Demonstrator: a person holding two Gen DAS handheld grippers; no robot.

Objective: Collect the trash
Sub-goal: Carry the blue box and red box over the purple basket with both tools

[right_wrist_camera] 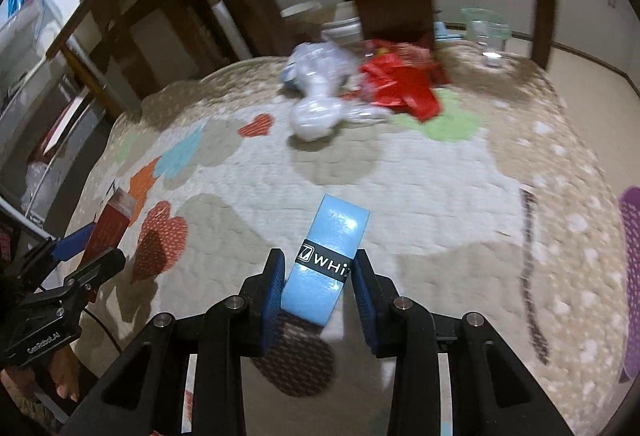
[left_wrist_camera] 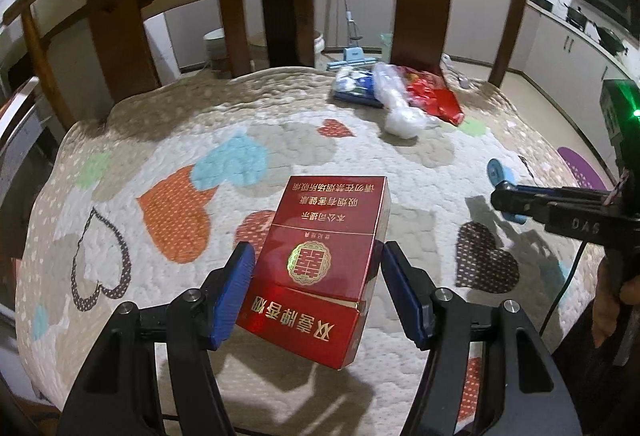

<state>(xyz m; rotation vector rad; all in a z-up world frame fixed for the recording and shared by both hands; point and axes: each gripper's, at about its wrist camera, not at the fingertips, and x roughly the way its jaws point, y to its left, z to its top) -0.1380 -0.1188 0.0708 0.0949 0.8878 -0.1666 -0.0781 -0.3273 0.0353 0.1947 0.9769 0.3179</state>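
A: L claw status?
B: Clamped on red cigarette pack, long axis fwd. R claw narrow, pinching blue box.
A: Trash heap?
B: On quilt, 12 o'clock from both; R nearer, in my judgement.

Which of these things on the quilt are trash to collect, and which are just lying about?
Trash:
red cigarette pack, in left claw
blue roll, in right claw
clear plastic wrap
red bag

Lying about:
chair
mop

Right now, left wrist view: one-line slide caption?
Left gripper holds a red cigarette pack above the heart-print quilt; trash pile lies beyond.
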